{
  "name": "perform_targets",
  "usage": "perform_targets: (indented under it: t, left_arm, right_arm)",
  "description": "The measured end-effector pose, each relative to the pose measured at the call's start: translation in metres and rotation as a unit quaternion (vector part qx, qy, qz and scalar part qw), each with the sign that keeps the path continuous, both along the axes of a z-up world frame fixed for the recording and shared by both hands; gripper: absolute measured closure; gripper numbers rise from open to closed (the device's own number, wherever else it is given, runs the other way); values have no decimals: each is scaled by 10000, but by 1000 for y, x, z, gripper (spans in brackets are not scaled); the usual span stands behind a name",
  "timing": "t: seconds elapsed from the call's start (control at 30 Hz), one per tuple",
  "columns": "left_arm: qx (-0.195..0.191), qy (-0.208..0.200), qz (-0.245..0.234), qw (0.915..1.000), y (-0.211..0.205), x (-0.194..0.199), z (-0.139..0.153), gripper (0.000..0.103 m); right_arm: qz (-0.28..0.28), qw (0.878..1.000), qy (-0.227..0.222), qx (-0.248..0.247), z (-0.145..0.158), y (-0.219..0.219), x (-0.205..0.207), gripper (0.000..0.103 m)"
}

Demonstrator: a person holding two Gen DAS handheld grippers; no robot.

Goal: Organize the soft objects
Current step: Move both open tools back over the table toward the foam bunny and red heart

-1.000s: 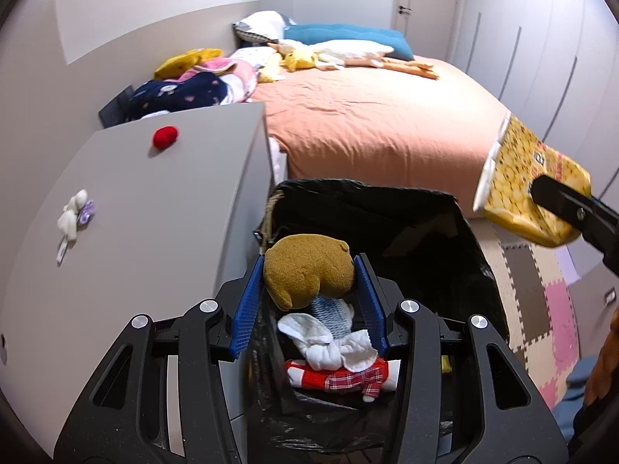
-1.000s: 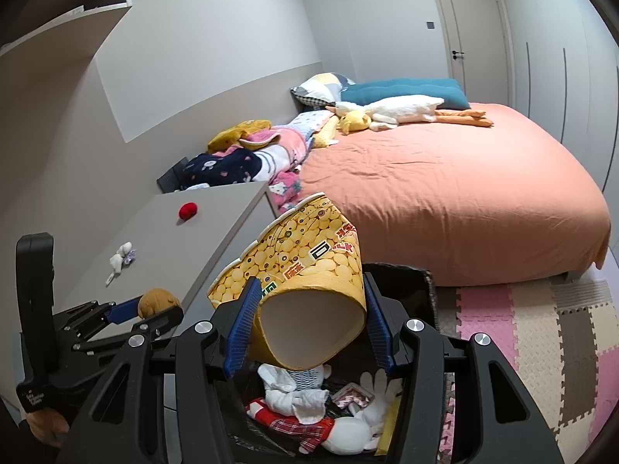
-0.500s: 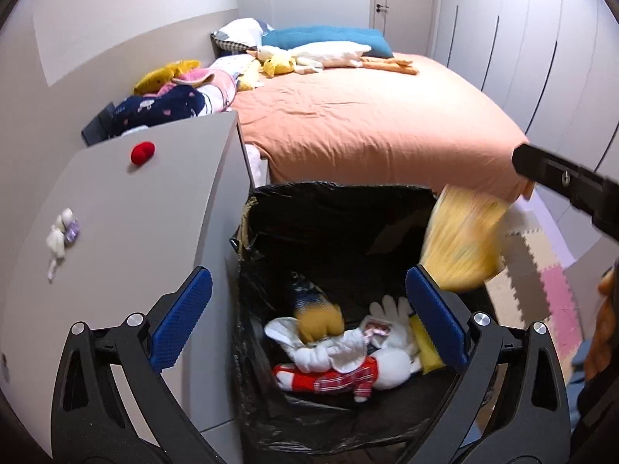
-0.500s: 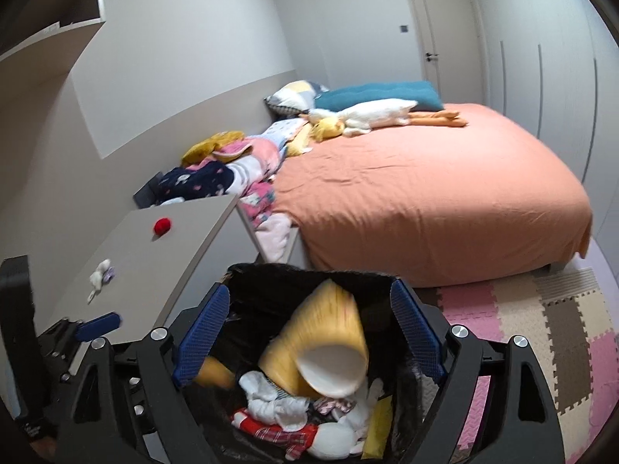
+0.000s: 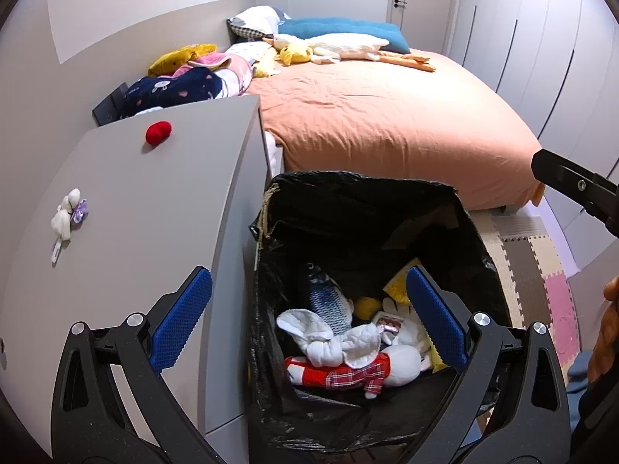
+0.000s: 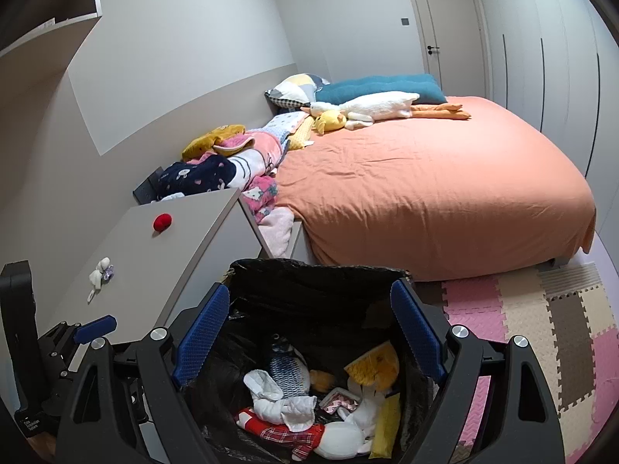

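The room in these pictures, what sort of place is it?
Most likely a home bedroom, perhaps a child's. A wide bed with an orange cover fills it, plush toys and pillows lie at its head, and foam puzzle mats cover the floor beside built-in wardrobes.

a home bedroom: a large bed (image 6: 433, 193) with pillows (image 6: 381, 87), plush toys, wall wardrobes (image 6: 549, 50) and foam floor mats (image 6: 541, 321).
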State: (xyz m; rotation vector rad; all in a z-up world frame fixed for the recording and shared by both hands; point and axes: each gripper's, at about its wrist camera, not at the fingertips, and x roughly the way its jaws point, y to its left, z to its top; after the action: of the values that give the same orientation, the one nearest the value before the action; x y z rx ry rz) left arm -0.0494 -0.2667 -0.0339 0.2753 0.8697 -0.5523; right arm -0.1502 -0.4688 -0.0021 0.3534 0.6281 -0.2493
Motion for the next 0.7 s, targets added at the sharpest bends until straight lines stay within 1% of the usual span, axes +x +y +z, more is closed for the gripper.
perform_targets:
  t: [0.43, 0.7]
  left_arm:
    - [-49, 180, 391, 9991, 30, 33, -7, 6]
    - [-27, 183, 603, 9980, 51, 50, -7, 6]
  right_arm:
    - [347, 9993, 105, 19, -9, 26, 37, 17]
    - [586, 9981, 170, 33, -12, 49, 66, 17]
